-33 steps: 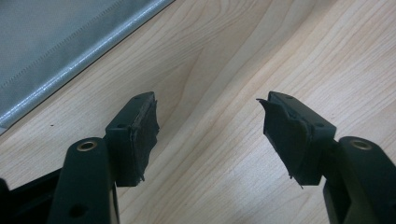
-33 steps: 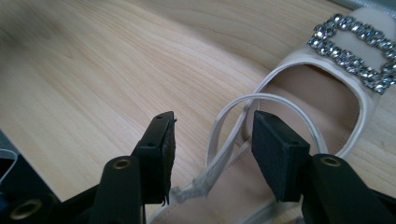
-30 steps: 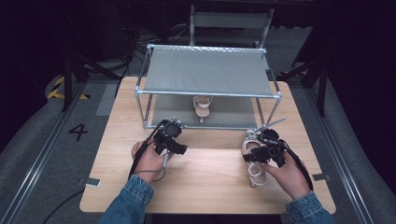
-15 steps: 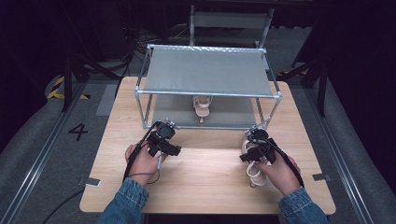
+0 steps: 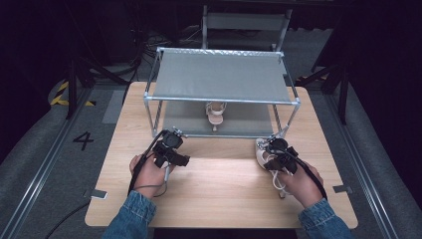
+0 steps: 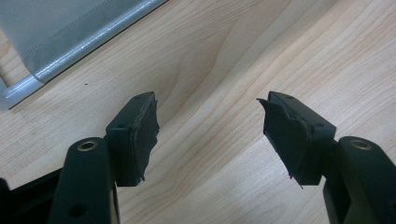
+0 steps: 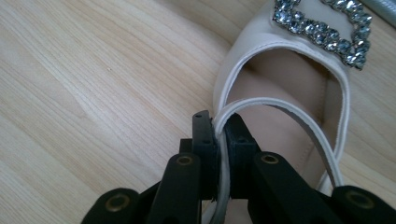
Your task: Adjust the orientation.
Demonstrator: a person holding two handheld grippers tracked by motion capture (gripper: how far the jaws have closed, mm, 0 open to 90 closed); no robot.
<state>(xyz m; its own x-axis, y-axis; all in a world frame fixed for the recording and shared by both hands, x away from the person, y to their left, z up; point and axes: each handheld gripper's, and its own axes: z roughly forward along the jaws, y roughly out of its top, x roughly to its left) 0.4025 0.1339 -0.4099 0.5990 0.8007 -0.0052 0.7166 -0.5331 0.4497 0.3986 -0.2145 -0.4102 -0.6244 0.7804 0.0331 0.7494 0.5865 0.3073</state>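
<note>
A cream high-heeled sandal (image 7: 289,126) with a rhinestone buckle (image 7: 322,25) lies on the wooden table (image 5: 219,184) at the right; in the high view this sandal (image 5: 260,151) lies in front of the rack's right leg. My right gripper (image 7: 218,128) is shut on its thin strap (image 7: 280,106), and in the high view my right gripper (image 5: 276,155) sits over it. A matching sandal (image 5: 216,111) stands on the lower shelf of the metal rack (image 5: 221,74). My left gripper (image 6: 208,133) is open over bare wood, and in the high view my left gripper (image 5: 171,147) is near the rack's front left.
The rack's grey fabric shelf and its metal corner (image 6: 28,81) lie just ahead of the left gripper. A chair (image 5: 245,22) stands behind the table. Cables trail from both grippers toward the table's front edge.
Both hands have drawn back toward the table's front. The right gripper has pulled the sandal with it by the strap.
</note>
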